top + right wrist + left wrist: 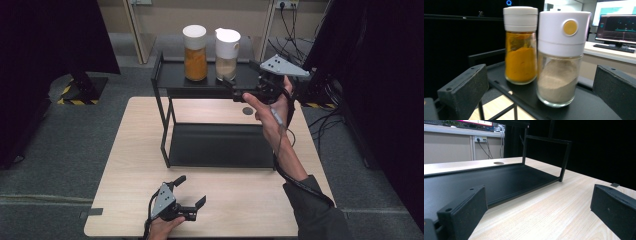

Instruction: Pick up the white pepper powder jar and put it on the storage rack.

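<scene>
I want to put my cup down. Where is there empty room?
The lower shelf of the black rack is bare. So is the table left of the rack, beyond the left claw. The top shelf's right side is crowded: orange jar, beige jar, right claw.

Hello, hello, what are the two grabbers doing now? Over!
Left gripper open, low over table. Right gripper open, facing beige powder jar on top shelf. Orange jar close beside it.
</scene>
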Tool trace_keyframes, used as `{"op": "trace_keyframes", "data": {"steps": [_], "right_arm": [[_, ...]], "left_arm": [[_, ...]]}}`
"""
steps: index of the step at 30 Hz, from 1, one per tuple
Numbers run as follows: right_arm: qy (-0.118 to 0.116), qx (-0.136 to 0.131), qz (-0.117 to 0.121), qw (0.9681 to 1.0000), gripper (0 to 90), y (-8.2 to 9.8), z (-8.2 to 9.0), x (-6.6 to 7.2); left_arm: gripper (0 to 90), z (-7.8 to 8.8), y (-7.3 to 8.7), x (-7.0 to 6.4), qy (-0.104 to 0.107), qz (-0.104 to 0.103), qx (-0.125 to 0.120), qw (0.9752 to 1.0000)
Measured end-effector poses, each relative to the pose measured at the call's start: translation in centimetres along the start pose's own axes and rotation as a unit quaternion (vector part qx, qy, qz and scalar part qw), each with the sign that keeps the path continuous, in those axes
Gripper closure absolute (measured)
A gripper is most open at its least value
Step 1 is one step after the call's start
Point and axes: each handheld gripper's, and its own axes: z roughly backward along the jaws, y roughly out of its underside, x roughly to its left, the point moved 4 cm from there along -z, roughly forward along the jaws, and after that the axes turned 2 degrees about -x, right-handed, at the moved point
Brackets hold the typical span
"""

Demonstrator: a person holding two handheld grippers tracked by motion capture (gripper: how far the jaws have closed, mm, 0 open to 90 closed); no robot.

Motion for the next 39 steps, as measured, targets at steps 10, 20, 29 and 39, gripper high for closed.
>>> {"op": "trace_keyframes", "data": {"steps": [10, 20, 29, 39], "right_arm": [[-0.018, -0.007, 0.01, 0.9998, 0.4, 1.3, 1.7, 0.7], [-0.033, -0.01, 0.008, 0.9994, 0.4, 2.6, 3.3, 1.0], [-0.043, -0.015, 0.008, 0.9989, 0.5, 4.1, 4.5, 1.4], [-0.057, -0.025, 0.007, 0.998, 0.4, 5.3, 5.8, 2.1]], "left_arm": [[0.1, 0.0, 0.0, 0.0, 0.0, -0.001, 0.001, 1.0], [0.1, 0.0, 0.0, 0.0, 0.0, 0.0, 0.0, 1.0], [0.1, 0.0, 0.0, 0.0, -0.001, -0.001, 0.0, 1.0], [0.1, 0.0, 0.0, 0.0, -0.002, -0.001, -0.001, 1.0]]}}
